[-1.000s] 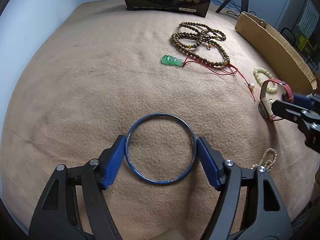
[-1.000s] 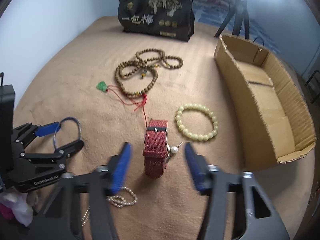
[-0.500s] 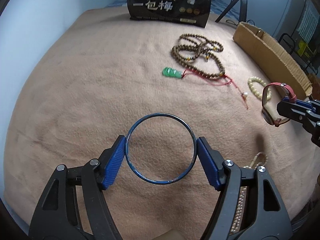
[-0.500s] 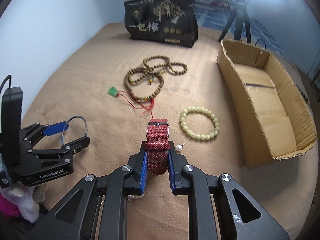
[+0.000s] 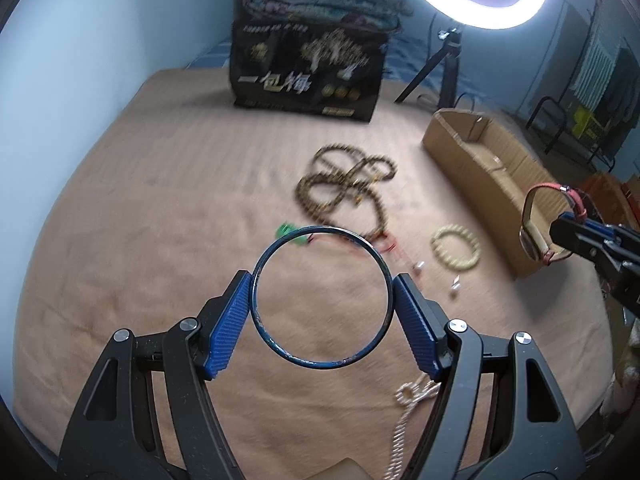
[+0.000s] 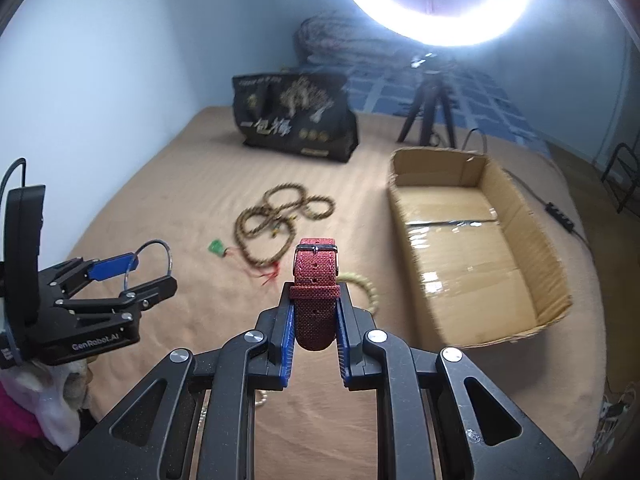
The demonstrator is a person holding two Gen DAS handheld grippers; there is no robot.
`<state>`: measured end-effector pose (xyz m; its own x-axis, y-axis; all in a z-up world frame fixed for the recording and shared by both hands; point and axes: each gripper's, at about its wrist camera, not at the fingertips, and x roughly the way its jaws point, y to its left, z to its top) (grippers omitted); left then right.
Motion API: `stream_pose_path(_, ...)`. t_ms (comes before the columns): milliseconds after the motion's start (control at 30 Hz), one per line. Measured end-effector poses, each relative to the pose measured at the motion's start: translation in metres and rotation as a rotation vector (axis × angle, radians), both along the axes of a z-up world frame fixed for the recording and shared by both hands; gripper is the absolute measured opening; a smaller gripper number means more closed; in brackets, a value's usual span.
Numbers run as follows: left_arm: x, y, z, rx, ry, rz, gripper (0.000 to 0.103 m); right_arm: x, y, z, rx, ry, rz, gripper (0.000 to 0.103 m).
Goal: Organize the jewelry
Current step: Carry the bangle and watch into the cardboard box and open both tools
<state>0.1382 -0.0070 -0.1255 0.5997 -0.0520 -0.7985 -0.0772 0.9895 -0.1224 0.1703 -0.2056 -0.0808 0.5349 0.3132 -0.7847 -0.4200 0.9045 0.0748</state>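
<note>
My left gripper [image 5: 321, 286] is shut on a thin blue bangle [image 5: 264, 264], its blue pads pressing the ring's two sides, lifted above the tan blanket. My right gripper [image 6: 314, 294] is shut on a red woven-strap watch [image 6: 315, 276], held upright in the air. The watch [image 5: 536, 220] and the right gripper [image 5: 576, 236] also show at the right of the left wrist view; the left gripper [image 6: 132, 276] with the bangle [image 6: 168, 256] shows at the left of the right wrist view. An open cardboard box [image 6: 472, 240] lies to the right.
On the blanket lie a brown bead necklace [image 5: 344, 196], a green pendant on red cord [image 6: 217, 247], a pale bead bracelet [image 5: 456, 246], small pearl earrings [image 5: 454, 286] and a pearl strand [image 5: 404, 408]. A black bag [image 6: 296, 124] and a ring light on a tripod [image 6: 430, 108] stand behind.
Both grippers rose and tilted up, lifting the bangle and the watch off the blanket. The right gripper's jaws went from open around the watch to shut on its strap.
</note>
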Motion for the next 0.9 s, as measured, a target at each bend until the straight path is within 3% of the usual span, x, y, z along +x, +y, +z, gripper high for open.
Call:
stream_pose_path(467,0.061,-0.059,0.047,0.002,-0.09,-0.117,0.073,0.031,-0.067,0.022,0.009,-0.048,-0.163,0.016)
stream_pose_path(900,0.134,-0.119,0.039,-0.017,-0.09,-0.188,0.073,0.059,-0.123,0.003,-0.02,-0.022,-0.27,0.016)
